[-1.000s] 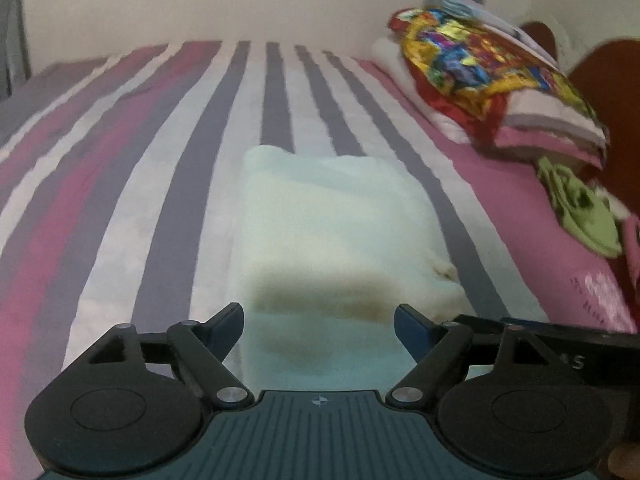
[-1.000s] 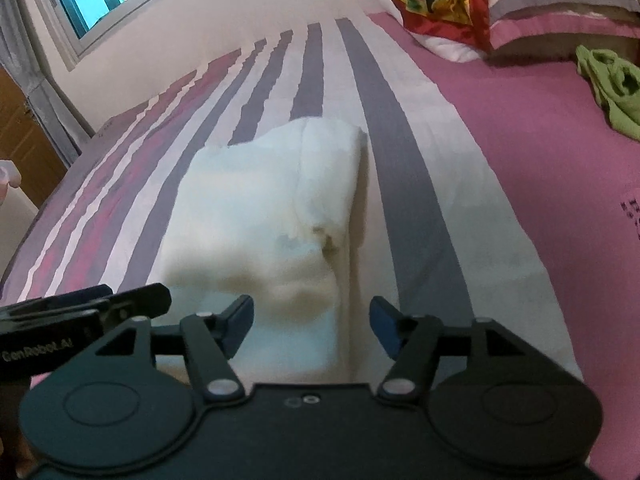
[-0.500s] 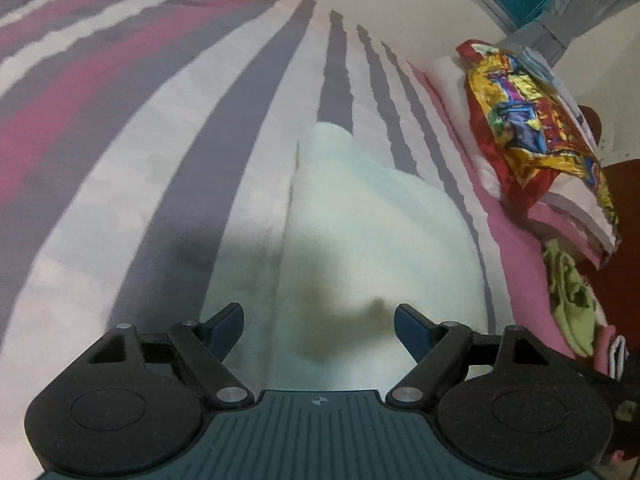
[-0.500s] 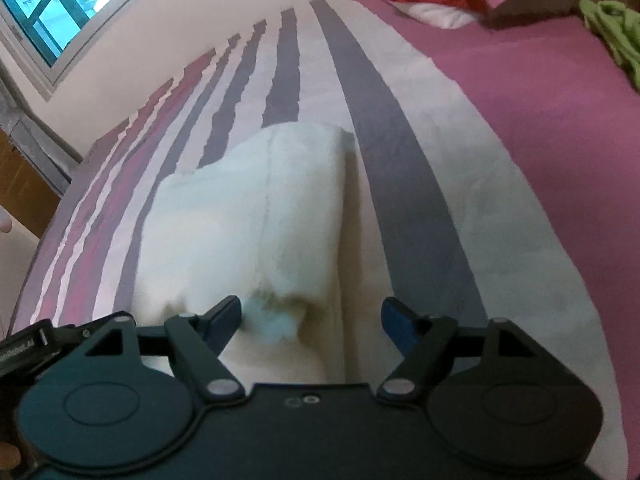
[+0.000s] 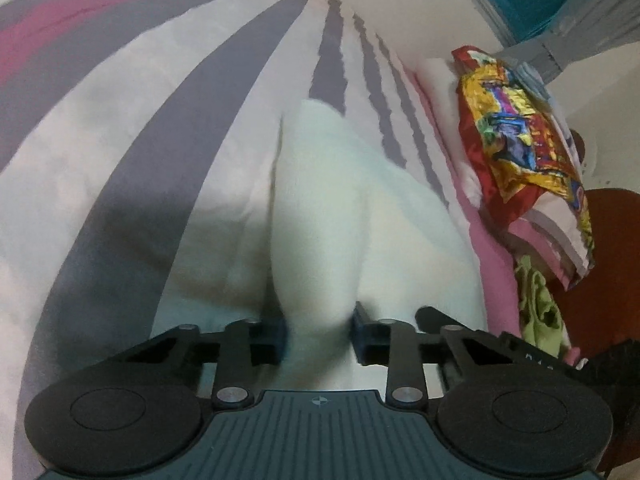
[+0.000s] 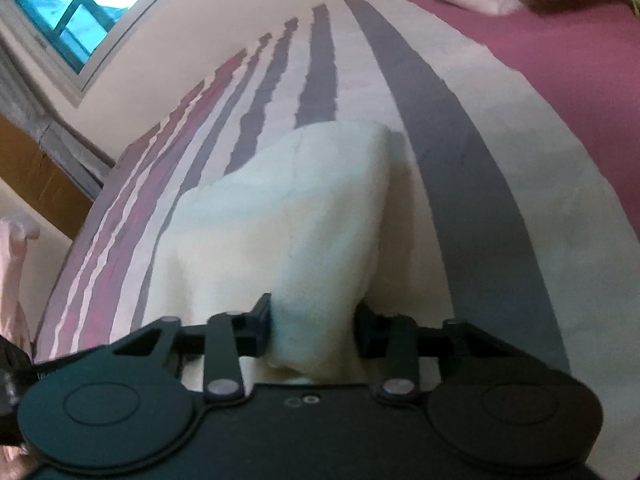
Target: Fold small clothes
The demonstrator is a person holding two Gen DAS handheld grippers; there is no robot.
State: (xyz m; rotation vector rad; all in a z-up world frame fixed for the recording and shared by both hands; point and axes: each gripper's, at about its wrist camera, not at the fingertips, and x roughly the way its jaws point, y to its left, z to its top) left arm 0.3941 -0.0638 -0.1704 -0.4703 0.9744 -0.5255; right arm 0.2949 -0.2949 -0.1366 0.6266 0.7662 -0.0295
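A cream fleecy garment [image 5: 360, 220] lies folded on the striped bed sheet [image 5: 140, 128]; it also shows in the right wrist view [image 6: 288, 216]. My left gripper [image 5: 318, 334] is shut on the garment's near left edge, with cloth bunched between the blue pads. My right gripper [image 6: 312, 328] is shut on the near right edge, a thick fold pinched between its pads. Both near corners rise off the sheet.
A colourful pillow stack [image 5: 516, 148] and a green cloth [image 5: 536, 304] lie to the right on the pink sheet [image 6: 560, 52]. A window [image 6: 72, 12] and wall stand beyond the bed's far side. A pale pink cloth [image 6: 12, 264] hangs at the left.
Both grippers moved forward and down onto the garment's near edge and closed on it. The open jaws of half a second ago now pinch cloth.
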